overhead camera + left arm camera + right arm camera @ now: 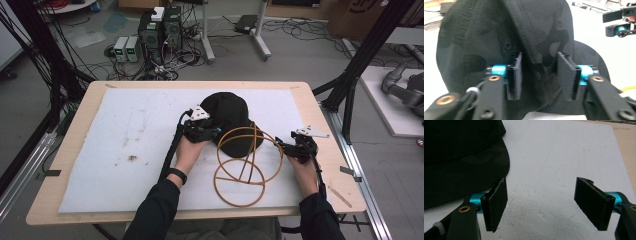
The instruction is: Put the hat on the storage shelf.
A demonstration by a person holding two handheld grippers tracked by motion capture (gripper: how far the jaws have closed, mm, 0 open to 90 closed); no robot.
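Reaching with our left gripper [539, 76], jaws apart astride a fold of the cap [231, 120] at mid-counter; our right gripper [549, 205] is hovering wide open, empty, beside its brim.

You've got a matt black woven-cloth cap [486, 37], rough white foam sheet [125, 145] on a pale wood table [320, 130], smooth tan hoop frame [245, 170].

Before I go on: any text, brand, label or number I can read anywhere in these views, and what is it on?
None can be read.
Cardboard box on the floor, top right: a dark printed mark, cut off and too blurred.
Two small units on the floor: green displays, too small to read.
Black cap: no visible logo or label.
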